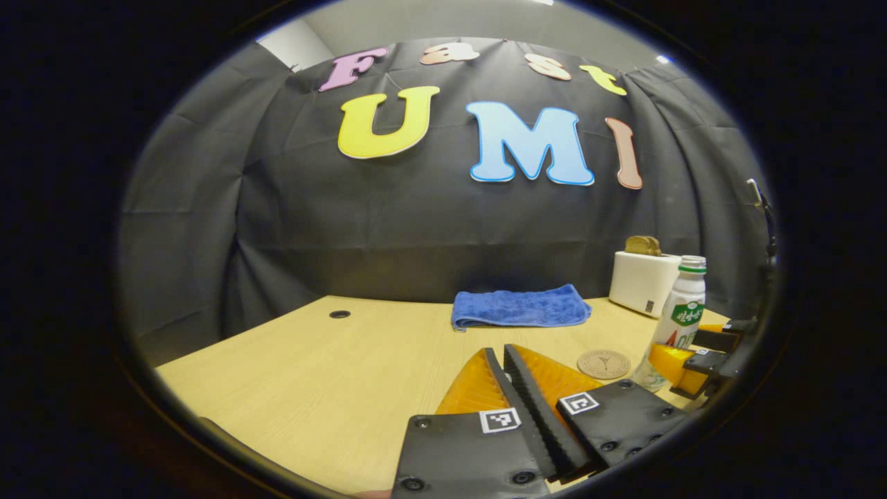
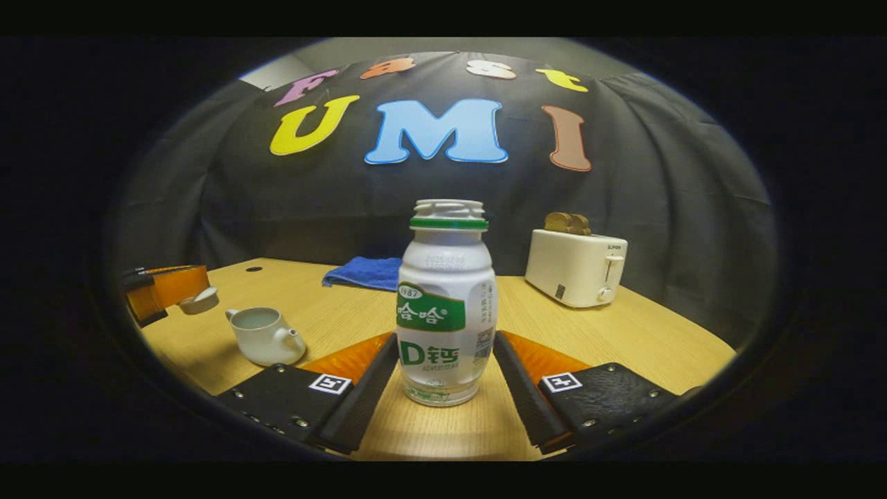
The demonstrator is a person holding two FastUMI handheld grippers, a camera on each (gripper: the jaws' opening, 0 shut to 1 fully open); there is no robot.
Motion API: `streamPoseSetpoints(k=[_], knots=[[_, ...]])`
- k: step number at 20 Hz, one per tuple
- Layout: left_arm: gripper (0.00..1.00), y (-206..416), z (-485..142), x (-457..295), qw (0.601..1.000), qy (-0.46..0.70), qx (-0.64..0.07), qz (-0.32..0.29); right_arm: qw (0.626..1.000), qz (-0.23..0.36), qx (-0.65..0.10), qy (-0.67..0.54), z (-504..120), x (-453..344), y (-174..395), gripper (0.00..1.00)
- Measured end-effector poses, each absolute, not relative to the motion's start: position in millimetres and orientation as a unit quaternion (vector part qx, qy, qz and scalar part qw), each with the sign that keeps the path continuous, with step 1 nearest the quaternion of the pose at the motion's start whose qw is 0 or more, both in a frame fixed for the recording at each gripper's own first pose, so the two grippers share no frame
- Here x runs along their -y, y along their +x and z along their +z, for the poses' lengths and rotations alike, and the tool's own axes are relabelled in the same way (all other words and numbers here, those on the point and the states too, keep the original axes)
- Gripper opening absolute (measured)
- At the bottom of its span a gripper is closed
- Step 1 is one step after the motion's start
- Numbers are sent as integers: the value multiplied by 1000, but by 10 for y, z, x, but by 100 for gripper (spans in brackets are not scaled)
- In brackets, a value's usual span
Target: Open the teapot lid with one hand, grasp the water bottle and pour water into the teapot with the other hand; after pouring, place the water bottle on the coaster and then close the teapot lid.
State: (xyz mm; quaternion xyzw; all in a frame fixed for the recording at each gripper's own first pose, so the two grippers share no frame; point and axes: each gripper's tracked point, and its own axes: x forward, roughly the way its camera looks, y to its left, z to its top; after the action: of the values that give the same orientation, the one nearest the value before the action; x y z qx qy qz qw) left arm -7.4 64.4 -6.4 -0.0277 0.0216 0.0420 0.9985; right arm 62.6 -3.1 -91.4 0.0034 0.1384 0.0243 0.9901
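Observation:
A white water bottle [image 2: 447,305] with a green label and no cap stands on the wooden table [image 2: 624,339]. My right gripper [image 2: 445,339] is shut on its lower sides. In the left gripper view the bottle [image 1: 680,315] stands just right of a round cork coaster [image 1: 604,364], with the right gripper [image 1: 700,353] around it. A white teapot [image 2: 265,336] sits open at the left. Above and left of it my left gripper [image 2: 173,287] holds the small white lid [image 2: 199,299] in the air. Its own view shows that gripper [image 1: 504,352] with fingers nearly together and the lid hidden.
A folded blue towel [image 1: 520,308] lies at the table's back edge. A white toaster [image 2: 575,267] with bread in it stands at the back right. A small dark hole [image 1: 339,314] marks the tabletop's far left.

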Motion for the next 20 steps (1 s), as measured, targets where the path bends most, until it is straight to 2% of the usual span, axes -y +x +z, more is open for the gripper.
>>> streamPoseSetpoints(k=[1, 4, 9, 15, 16, 18, 19, 20], knots=[[8, -77, -84, -634, 999, -26, -22, 42, 990, 25, -138, 3, -873, 27, 598, 78], [8, -69, -79, -637, 999, -25, -22, 42, 990, 30, -139, 0, -872, 22, 598, 76], [8, -80, -88, -664, 998, -28, -22, 43, 990, 33, -128, -41, -774, -6, 611, 77], [8, -79, -88, -762, 998, -28, -21, 50, 983, 27, -108, -145, -640, 11, 644, 76], [25, -75, -84, -781, 998, -28, -21, 52, 981, 26, -104, -161, -614, 19, 658, 76], [25, -76, -85, -837, 998, -29, -21, 56, 977, 22, -97, -190, -562, 47, 684, 76], [8, -75, -91, -855, 998, -29, -20, 58, 974, 21, -93, -206, -529, 51, 697, 76], [8, -80, -94, -875, 998, -29, -20, 59, 970, 19, -90, -224, -500, 59, 716, 77]])
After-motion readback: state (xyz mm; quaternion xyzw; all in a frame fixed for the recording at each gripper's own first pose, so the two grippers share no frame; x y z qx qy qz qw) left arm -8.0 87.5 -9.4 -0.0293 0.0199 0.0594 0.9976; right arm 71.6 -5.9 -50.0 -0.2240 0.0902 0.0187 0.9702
